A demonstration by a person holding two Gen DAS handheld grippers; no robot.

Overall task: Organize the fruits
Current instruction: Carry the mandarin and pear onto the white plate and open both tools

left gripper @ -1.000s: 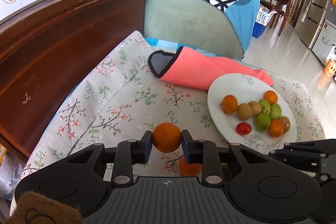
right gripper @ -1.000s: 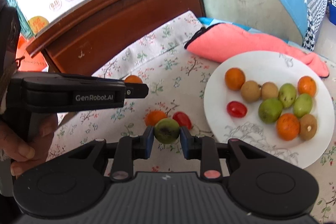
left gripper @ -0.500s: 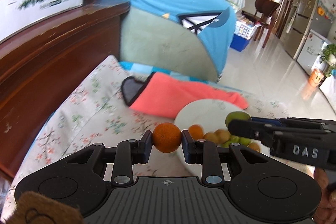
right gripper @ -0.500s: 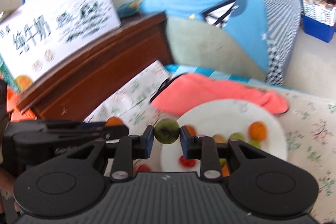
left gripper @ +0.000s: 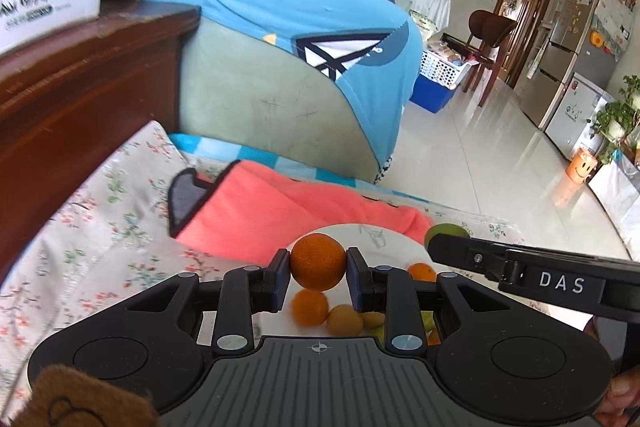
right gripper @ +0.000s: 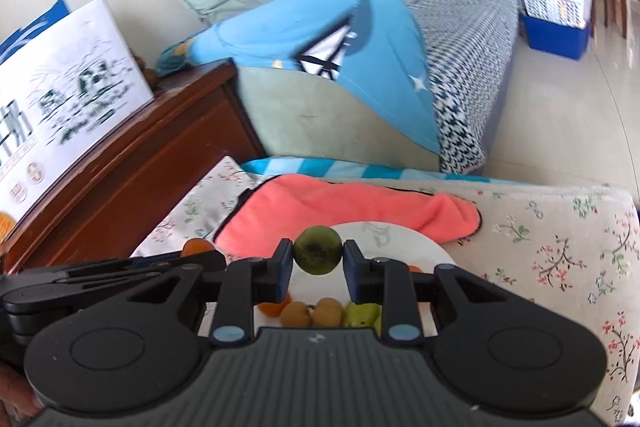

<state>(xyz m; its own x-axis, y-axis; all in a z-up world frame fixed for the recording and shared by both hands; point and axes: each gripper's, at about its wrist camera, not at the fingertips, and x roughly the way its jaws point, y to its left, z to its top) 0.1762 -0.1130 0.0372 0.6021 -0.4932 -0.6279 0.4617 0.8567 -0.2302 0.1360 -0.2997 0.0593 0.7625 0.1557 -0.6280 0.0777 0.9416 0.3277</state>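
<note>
Clamping one fruit apiece: left gripper (left gripper: 318,267) one orange (left gripper: 317,260), right gripper (right gripper: 318,261) one green fruit (right gripper: 317,254).

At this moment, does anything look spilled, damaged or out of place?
Nothing stands out. The left hand-held gripper holds an orange and the right hand-held gripper a green fruit, both over the white plate, where the other fruit sits.

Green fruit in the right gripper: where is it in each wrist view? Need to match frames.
Left wrist: green fruit at right of centre, peeking above the tip of the right gripper.
Right wrist: bottom centre, clamped in that gripper.
Shared landmark: coral towel behind the white plate.
</note>
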